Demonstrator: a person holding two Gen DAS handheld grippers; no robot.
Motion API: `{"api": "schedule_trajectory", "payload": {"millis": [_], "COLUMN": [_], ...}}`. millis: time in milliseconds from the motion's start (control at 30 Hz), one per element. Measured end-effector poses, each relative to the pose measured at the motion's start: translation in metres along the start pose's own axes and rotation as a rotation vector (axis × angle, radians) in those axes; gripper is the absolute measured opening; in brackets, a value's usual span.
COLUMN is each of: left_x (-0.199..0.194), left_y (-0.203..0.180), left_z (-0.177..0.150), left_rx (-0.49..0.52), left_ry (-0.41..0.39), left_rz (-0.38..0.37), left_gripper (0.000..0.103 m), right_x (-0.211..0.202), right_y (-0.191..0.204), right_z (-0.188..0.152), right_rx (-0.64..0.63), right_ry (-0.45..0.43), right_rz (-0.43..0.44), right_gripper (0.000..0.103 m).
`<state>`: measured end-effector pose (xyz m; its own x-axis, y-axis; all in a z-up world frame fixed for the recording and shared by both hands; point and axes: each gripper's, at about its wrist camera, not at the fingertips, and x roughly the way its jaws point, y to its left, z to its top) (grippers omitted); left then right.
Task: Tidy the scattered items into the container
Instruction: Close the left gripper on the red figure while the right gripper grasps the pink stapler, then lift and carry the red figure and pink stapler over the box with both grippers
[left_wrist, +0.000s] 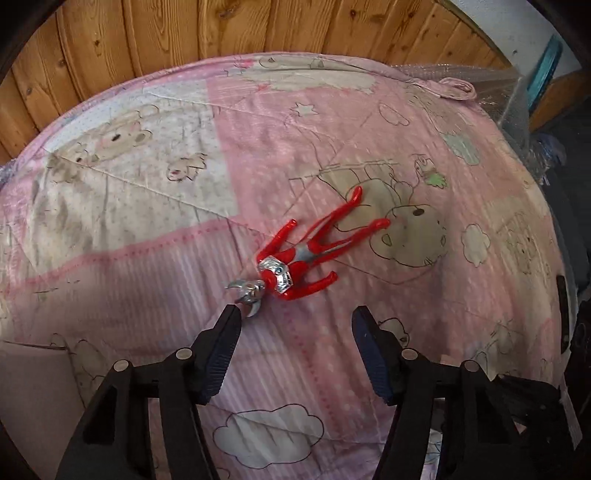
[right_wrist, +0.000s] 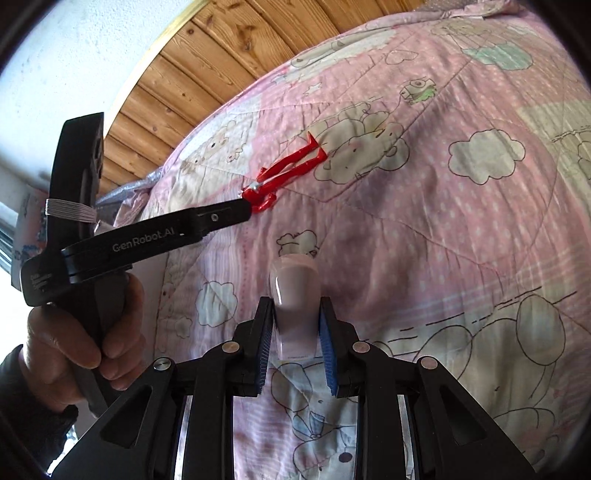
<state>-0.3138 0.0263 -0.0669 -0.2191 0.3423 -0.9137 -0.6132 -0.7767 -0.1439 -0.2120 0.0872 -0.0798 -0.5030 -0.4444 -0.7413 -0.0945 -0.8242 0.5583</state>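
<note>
Figure (left_wrist: 303, 254), a red and silver toy, lies flat on the pink quilt (left_wrist: 424, 295) just ahead of our left gripper (left_wrist: 295, 350). Its silver head sits nearest the jaws, close beside the tip of the left finger, and its legs run away toward the far right. The long axis therefore slants from near left to far right, so the body lies roughly along the gripper's forward line and not across its opening. The left jaws stand wide and hold nothing. In the right wrist view the same left gripper (right_wrist: 251, 205) reaches in from the left, gripped by a hand (right_wrist: 85, 332), with its tip at the head end of the figure (right_wrist: 288, 173).

Our right gripper (right_wrist: 295, 339) is nearer the camera and well apart from the figure. Its jaws are narrow and clamp a pale, translucent bottle (right_wrist: 295, 299), which stands out forward between the blue pads (right_wrist: 266, 343).

We judge the left hand to be the one placed for the pick, since it is the nearer and the only free one. The move would call for straddling the head or chest, with the jaws closing across the slanted axis. No container can be identified for certain in either view, although a pale boxlike edge (left_wrist: 33, 387) shows at the near left.
</note>
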Motion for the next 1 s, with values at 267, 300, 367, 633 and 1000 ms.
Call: {"api": "schedule_trajectory", "payload": {"millis": [267, 300, 367, 633, 1000], "left_x": [0.041, 0.04, 0.034, 0.018, -0.016], "left_y": [-0.03, -0.027, -0.021, -0.024, -0.011], "left_z": [0.019, 0.022, 0.026, 0.011, 0.001], "left_rx": [0.197, 0.159, 0.086, 0.03, -0.072], "left_ry": [-0.046, -0.049, -0.029, -0.01, -0.065], "left_rz": [0.078, 0.057, 0.045, -0.001, -0.019], "left_gripper": [0.07, 0.067, 0.053, 0.053, 0.053], "right_x": [-0.001, 0.0, 0.0, 0.0, -0.01], "right_y": [-0.007, -0.007, -0.007, -0.01, -0.005], "right_z": [-0.002, -0.001, -0.001, -0.001, 0.0], "right_rx": [0.006, 0.01, 0.014, 0.01, 0.026], "right_ry": [-0.011, -0.012, -0.013, -0.016, -0.03], "right_rz": [0.005, 0.006, 0.008, 0.012, 0.001], "right_gripper": [0.026, 0.026, 0.026, 0.026, 0.025]}}
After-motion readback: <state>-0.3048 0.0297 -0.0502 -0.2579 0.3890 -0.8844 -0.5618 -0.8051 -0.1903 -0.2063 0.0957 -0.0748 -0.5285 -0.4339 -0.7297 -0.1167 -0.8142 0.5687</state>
